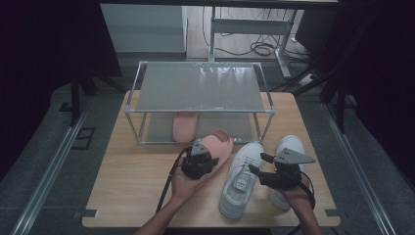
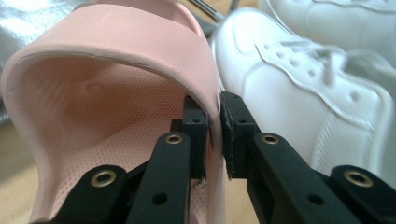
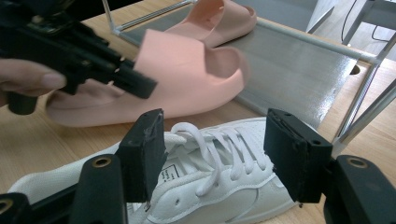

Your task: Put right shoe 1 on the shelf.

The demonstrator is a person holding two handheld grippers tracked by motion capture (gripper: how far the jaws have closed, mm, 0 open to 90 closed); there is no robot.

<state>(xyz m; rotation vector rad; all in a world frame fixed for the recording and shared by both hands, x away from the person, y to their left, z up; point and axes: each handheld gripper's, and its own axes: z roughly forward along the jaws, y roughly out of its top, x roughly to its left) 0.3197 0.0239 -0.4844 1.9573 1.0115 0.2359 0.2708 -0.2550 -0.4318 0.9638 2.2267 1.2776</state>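
The bench [image 1: 127, 196] is being left bare at its left side. The shoe rack [image 1: 200, 88] is being kept at the far edge. The pink slipper [image 1: 218, 146] is being gripped by its strap edge in the left gripper [image 2: 214, 135], just in front of the rack. The right gripper [image 3: 215, 154] is being held with fingers spread over a white sneaker [image 3: 205, 186].

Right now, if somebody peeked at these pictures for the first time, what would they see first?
Probably the pink slipper in the middle of the wooden table, its strap pinched by the left tongs. Its twin, the second pink slipper, sits on the bottom shelf of the metal rack behind. The right tongs wait wide open over a white sneaker.
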